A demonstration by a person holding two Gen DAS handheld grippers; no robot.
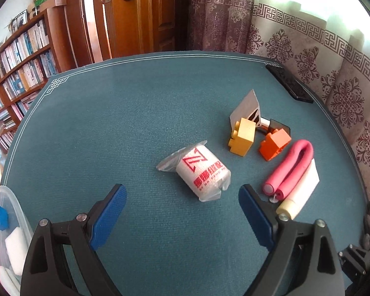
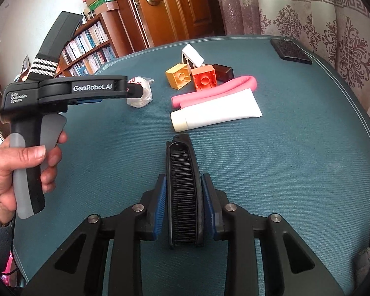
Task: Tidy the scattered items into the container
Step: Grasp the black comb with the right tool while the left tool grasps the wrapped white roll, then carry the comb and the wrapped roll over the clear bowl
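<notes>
My left gripper (image 1: 182, 192) is open just above the blue mat, its blue pads on either side of a white bandage roll (image 1: 201, 172) in clear wrap. Behind the roll lie a yellow brick (image 1: 243, 137), an orange brick (image 1: 275, 143), a bent pink foam curler (image 1: 293, 165) and a white tube (image 1: 301, 194). The clear container (image 1: 2, 197) sits at the lower left with a blue brick (image 1: 1, 218) inside. My right gripper (image 2: 184, 177) is shut on a black comb (image 2: 183, 185), held over the mat. The right wrist view also shows the left gripper (image 2: 137, 90) at the roll (image 2: 141, 98).
A white angled holder (image 1: 245, 108) and a small dark box (image 1: 280, 124) stand behind the bricks. A black flat case (image 1: 289, 83) lies at the mat's far right edge by the curtain. A hand (image 2: 24, 162) grips the left tool's handle. Bookshelves and a door stand beyond the table.
</notes>
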